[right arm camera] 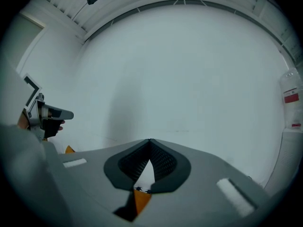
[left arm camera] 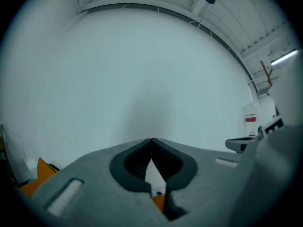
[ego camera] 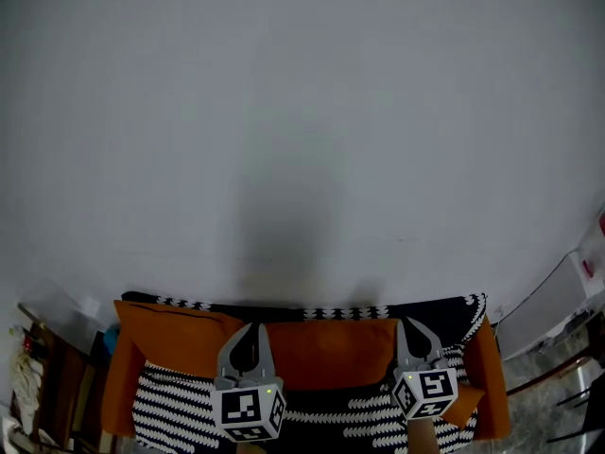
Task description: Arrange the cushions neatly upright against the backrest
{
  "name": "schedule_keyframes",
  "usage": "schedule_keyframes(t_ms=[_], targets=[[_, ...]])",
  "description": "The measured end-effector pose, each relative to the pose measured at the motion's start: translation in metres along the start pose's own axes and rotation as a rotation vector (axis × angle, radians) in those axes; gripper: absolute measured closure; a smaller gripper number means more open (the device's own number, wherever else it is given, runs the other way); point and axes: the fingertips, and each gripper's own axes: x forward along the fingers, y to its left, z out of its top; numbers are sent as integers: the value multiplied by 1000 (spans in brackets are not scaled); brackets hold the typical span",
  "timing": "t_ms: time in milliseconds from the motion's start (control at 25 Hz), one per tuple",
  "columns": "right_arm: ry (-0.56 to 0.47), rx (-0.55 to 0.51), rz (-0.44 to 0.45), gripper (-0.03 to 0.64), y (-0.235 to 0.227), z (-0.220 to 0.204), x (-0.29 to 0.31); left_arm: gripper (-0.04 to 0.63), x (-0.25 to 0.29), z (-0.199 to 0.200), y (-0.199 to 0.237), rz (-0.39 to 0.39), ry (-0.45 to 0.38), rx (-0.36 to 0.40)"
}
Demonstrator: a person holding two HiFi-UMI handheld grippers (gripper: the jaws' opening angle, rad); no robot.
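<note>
Head view, orange cushion (ego camera: 326, 348) between left tool (ego camera: 255, 328) and right tool (ego camera: 408, 323)

My left tool (ego camera: 253, 326) and my right tool (ego camera: 408, 323) are pale grey plastic, each with two curved, pointed jaws. Behind each sits a white cube printed with black square markers: the left cube (ego camera: 248, 412) and the right cube (ego camera: 425, 392). Each has a small green light (ego camera: 268, 390) near its top edge. Up close, my inner pads (left arm camera: 135, 167) are dark and ribbed. Each grey body carries a pale rectangular patch (right arm camera: 235, 196).
</note>
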Motion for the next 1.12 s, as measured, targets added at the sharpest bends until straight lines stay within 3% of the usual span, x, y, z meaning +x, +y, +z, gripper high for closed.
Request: schedule_keyframes(t_ms=[1120], targets=[[-37,31,-7,608,19,15,-47,591,-48,11,-15,3,-25,16]])
